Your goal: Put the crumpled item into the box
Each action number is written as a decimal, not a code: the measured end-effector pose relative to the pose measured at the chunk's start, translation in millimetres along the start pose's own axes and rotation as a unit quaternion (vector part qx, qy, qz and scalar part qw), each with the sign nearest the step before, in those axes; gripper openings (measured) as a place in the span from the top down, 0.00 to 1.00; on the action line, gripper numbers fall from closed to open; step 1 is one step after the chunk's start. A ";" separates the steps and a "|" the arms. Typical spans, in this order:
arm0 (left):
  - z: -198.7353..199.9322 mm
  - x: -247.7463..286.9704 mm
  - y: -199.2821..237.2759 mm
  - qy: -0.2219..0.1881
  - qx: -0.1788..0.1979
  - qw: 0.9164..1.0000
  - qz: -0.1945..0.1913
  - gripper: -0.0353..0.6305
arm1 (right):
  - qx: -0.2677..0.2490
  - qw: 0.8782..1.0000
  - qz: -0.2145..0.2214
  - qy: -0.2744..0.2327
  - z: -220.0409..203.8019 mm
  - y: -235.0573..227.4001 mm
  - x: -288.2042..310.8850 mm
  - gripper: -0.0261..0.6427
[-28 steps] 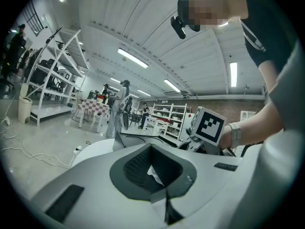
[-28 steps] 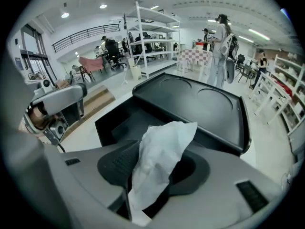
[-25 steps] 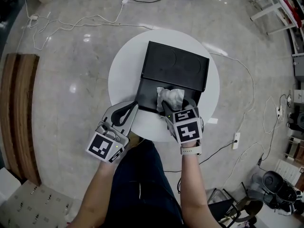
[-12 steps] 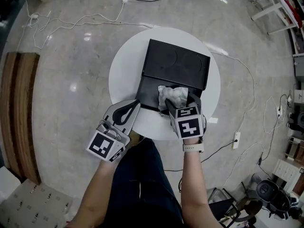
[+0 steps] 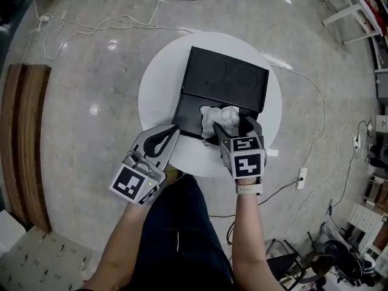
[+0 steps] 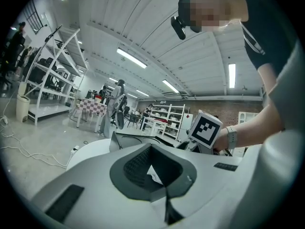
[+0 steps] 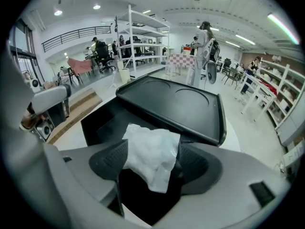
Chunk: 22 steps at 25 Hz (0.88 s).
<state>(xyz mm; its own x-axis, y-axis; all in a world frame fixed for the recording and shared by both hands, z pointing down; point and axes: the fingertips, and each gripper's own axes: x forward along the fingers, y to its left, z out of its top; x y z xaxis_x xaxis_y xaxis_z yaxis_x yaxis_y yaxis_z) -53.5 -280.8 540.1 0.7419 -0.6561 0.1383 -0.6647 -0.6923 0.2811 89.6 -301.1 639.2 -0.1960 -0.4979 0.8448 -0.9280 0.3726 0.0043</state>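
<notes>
The crumpled item, a white wad, lies inside the open black box towards the near edge of the round worktop. It sits between the right gripper's jaws, which are opening and seem not to pinch it. The left gripper waits at the near-left edge, jaws pressed together, empty. The placing looks nearly done; only lifting the right gripper clear remains.
</notes>
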 end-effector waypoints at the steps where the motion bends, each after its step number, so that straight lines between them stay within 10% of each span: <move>1: -0.4 0.2 -0.4 0.000 0.000 1.000 0.000 0.95 | 0.003 1.000 -0.002 -0.004 0.7 -1.6 -1.0 0.45; 11: -4.1 1.6 -8.2 0.002 0.001 1.000 -0.001 0.95 | 0.006 0.994 0.032 -0.105 20.1 6.4 -16.6 0.45; 22: -0.4 0.9 -20.9 0.003 0.008 1.000 0.003 0.95 | 0.043 0.986 0.001 -0.161 21.8 -13.6 -43.5 0.95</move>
<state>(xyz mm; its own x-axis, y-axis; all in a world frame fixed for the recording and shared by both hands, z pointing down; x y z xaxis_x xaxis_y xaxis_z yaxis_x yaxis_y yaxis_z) -38.9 -266.8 534.7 0.7388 -0.6583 0.1446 -0.6698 -0.6933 0.2660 103.9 -301.6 590.7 -0.2754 -0.7251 0.6312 -0.9484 0.3124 -0.0549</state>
